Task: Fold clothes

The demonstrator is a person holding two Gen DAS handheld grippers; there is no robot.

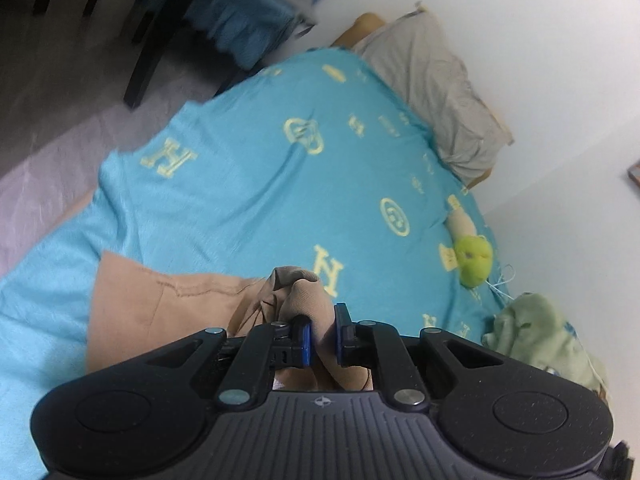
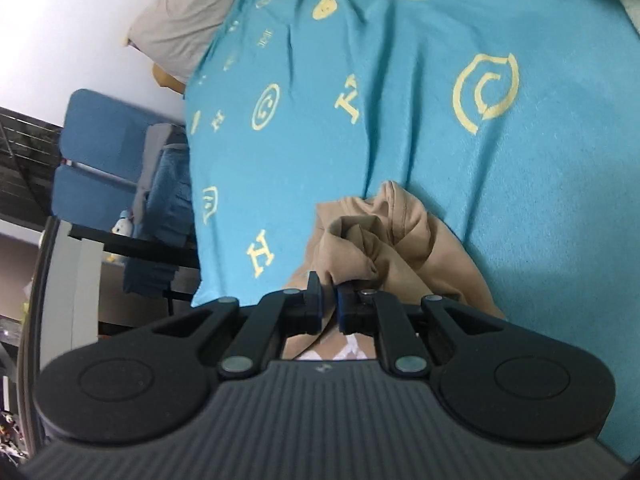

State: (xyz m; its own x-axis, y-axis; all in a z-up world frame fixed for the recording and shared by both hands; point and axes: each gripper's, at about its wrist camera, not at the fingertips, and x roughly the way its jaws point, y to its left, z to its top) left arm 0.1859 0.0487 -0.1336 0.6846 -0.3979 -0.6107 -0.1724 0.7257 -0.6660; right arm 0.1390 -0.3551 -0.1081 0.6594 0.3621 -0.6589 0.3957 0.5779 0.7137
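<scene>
Both grippers pinch bunched folds of the tan garment (image 1: 160, 304): left gripper (image 1: 321, 338) fingers closed on fabric, right gripper (image 2: 330, 304) likewise. Garment lies on the bed's blue blanket (image 1: 248, 184), near its front edge.

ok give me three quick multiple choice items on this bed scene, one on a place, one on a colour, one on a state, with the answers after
1. Where does the green plush toy lie?
A. on the floor
B. on the blue bedspread near the wall
C. on the grey pillow

2. What colour is the garment being handled?
A. tan
B. white
C. red

3. How does the left gripper stand?
A. wide open and empty
B. shut on a bunch of the garment
C. shut on the pillow

Answers: 1 B, it rests on the bedspread's far edge; 2 A, the cloth is tan in both views; 3 B, tan fabric is pinched between the jaws.
</scene>
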